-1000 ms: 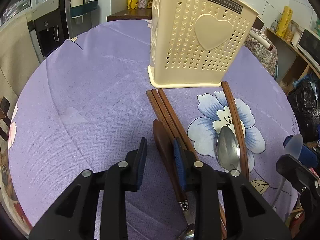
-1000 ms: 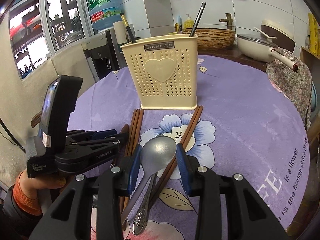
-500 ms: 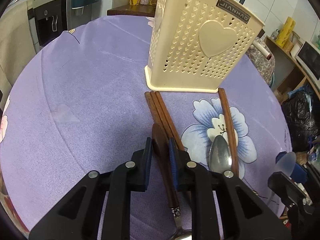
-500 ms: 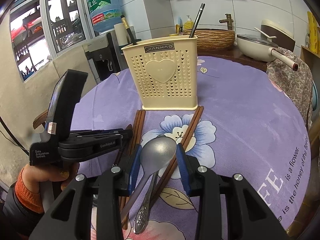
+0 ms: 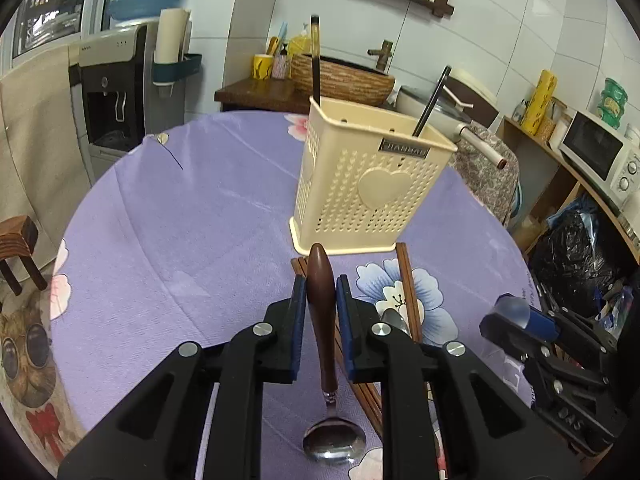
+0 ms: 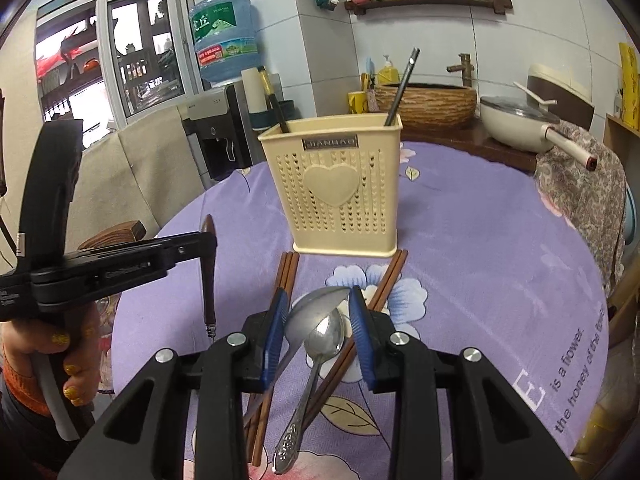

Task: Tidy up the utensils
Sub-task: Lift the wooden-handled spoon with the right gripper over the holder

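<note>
Left wrist view, nearest first: the left gripper (image 5: 321,294) pinches the brown handle of a wooden-handled spoon (image 5: 321,300) between its jaws, handle end up and forward toward the holder, steel bowl hanging low and close to the camera, its long axis running roughly along the fingers and clear of the desk (image 5: 180,220). In the right wrist view the same spoon hangs nearly upright from the left gripper's tip. There the right gripper (image 6: 318,312) holds a plain steel spoon (image 6: 316,306) by the rim of its bowl, the jaws only partly closed across it; the bowl sits crosswise and the handle trails back and down toward the camera. Below it an ornate steel spoon (image 6: 320,344) lies on the purple cloth, bowl toward the holder, resting across brown chopsticks (image 6: 384,280) that point at the holder's base. Farther off stands the cream utensil holder (image 6: 334,196), already carrying two dark utensils upright. The likely trouble: the rim hold on the steel spoon looks slight and could slip or swivel when tipped for the drop, and either long handle could catch the holder's rim and nudge the light basket over if brought in at an angle.
</note>
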